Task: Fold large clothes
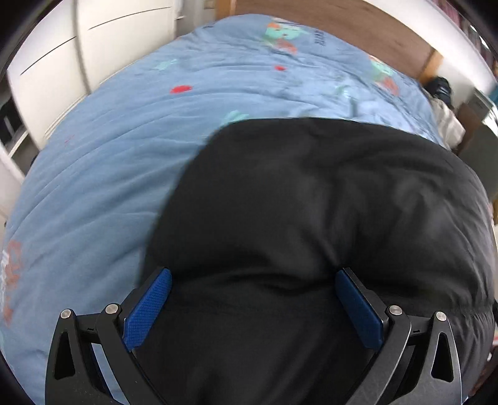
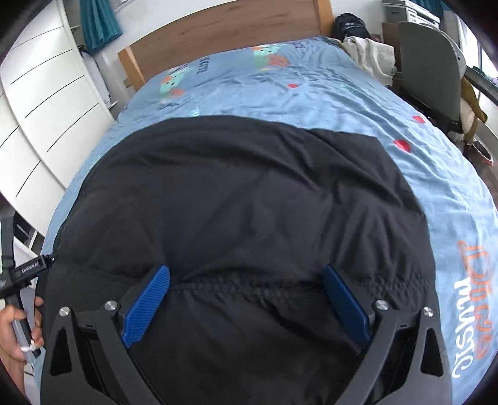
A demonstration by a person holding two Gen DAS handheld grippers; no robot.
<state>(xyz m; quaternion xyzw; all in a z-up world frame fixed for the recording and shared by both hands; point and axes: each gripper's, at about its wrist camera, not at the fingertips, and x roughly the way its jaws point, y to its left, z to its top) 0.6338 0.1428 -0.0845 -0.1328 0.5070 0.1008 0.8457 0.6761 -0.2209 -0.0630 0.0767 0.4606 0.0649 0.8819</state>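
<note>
A large black puffy garment [image 1: 311, 202] lies spread on a blue printed bedspread [image 1: 109, 174]. It also shows in the right wrist view [image 2: 242, 199], where a stitched elastic band runs across its near part. My left gripper [image 1: 253, 274] is open, its blue pads wide apart just above the garment's near left part. My right gripper [image 2: 246, 271] is open too, above the near edge by the elastic band. Neither holds anything. The left gripper's body and the hand on it [image 2: 21, 311] show at the left edge of the right wrist view.
The bedspread [image 2: 342, 93] covers a bed with a wooden headboard [image 2: 224, 34]. White cabinets [image 2: 46, 109] stand along the left side. A grey chair [image 2: 432, 71] with clothes and a dark bag [image 2: 351, 25] stand at the right.
</note>
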